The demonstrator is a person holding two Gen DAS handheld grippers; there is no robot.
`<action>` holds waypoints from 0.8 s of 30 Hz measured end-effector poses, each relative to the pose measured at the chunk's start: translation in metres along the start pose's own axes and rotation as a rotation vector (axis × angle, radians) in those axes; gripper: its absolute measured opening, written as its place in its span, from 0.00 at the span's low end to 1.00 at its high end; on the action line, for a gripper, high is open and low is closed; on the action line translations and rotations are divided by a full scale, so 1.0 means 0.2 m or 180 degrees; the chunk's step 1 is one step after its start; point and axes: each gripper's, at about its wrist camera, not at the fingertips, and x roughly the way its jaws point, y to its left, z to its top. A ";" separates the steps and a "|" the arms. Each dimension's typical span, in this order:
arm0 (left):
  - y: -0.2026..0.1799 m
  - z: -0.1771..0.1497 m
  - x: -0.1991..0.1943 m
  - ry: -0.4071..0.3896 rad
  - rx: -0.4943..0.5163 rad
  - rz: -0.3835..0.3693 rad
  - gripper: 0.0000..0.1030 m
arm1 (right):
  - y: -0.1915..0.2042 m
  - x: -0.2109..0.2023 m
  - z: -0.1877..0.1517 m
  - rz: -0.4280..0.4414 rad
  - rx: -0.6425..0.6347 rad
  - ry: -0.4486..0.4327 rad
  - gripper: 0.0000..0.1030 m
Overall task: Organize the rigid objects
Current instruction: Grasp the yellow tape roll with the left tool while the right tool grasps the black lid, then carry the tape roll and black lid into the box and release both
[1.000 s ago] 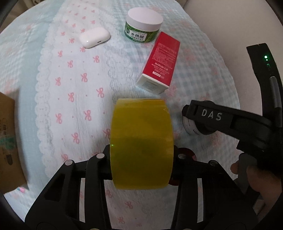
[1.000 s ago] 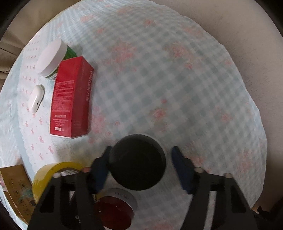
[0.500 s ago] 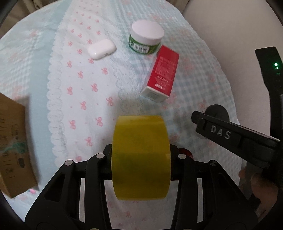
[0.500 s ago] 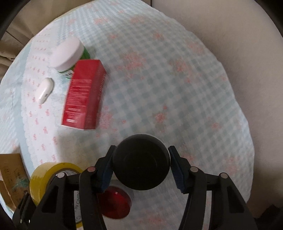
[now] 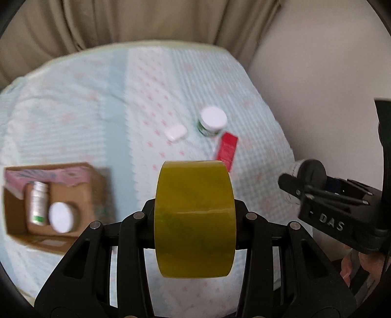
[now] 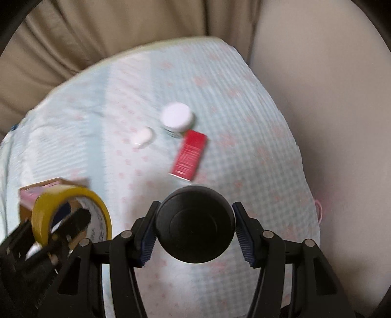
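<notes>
My left gripper (image 5: 194, 217) is shut on a yellow tape roll (image 5: 194, 227), held high above the bed. My right gripper (image 6: 194, 230) is shut on a jar with a black lid (image 6: 194, 223); in the left wrist view this black-lidded jar (image 5: 311, 171) shows at the right. The tape roll (image 6: 69, 215) also appears at the lower left of the right wrist view. On the bedspread below lie a red box (image 6: 189, 153), a white-lidded green jar (image 5: 212, 121) and a white earbud case (image 5: 177, 132). A cardboard box (image 5: 90, 193) sits at the left.
The cardboard box holds a white bottle (image 5: 38, 203) and a white round lid (image 5: 61, 217). The light blue checked bedspread (image 5: 73, 110) ends at beige curtains (image 5: 122, 22) behind and a beige wall (image 6: 330, 97) on the right. A hand (image 5: 359, 266) shows low right.
Both grippers have risen well above the bed with the tape roll and the black-lidded jar. The items below look smaller, and the open cardboard box has come fully into the left wrist view.
</notes>
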 end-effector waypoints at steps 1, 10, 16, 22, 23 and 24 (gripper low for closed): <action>0.03 0.01 -0.06 -0.0037 -0.0024 0.0024 0.35 | 0.03 -0.07 0.01 0.0056 -0.0067 -0.0048 0.52; 0.52 0.04 -0.53 -0.0208 -0.0384 0.0254 0.35 | 0.39 -0.38 0.01 0.0518 -0.0518 -0.0287 0.52; 0.94 0.02 -0.63 -0.0114 -0.0504 0.0335 0.35 | 0.71 -0.48 -0.01 0.0701 -0.0634 -0.0340 0.52; 1.35 -0.03 -0.63 0.0050 -0.0466 0.0199 0.35 | 1.03 -0.44 -0.07 0.0839 -0.0474 -0.0264 0.52; 1.42 -0.04 -0.61 0.0080 -0.0437 0.0153 0.35 | 1.06 -0.43 -0.07 0.0836 -0.0429 -0.0233 0.52; 1.48 -0.04 -0.60 0.0110 -0.0405 0.0129 0.35 | 1.11 -0.41 -0.09 0.0833 -0.0377 -0.0186 0.52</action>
